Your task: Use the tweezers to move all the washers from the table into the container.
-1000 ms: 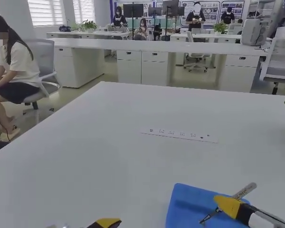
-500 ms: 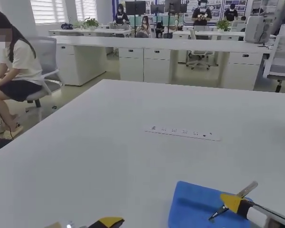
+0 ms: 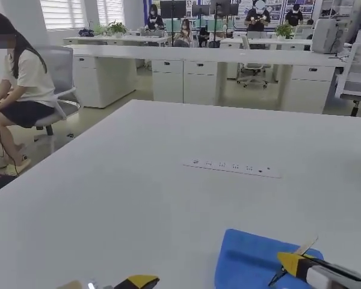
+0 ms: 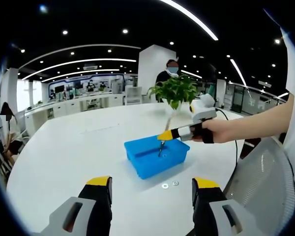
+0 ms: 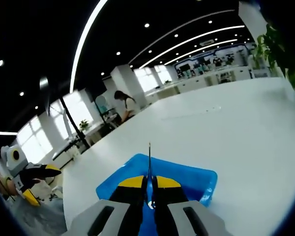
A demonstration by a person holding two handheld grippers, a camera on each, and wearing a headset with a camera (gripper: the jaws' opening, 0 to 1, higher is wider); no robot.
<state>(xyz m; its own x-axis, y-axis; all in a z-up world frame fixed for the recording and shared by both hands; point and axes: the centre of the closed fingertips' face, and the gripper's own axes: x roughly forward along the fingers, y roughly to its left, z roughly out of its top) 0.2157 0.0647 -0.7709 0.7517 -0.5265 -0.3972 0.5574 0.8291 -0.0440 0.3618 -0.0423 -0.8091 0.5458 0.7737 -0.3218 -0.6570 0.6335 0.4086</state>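
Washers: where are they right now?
Left gripper view: two washers lie side by side on the white table, just outside the blue container on the side facing the left gripper.

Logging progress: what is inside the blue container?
Tweezers, clamped in the right tongs, dip into the blue container. Nothing else shows inside, though its near wall hides some floor.

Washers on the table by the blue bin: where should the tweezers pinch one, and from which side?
Pinch the washer across its rim: one tweezers tip in the hole, one outside. It lies flat on the table, so probably come steeply from above, on the side away from the container.
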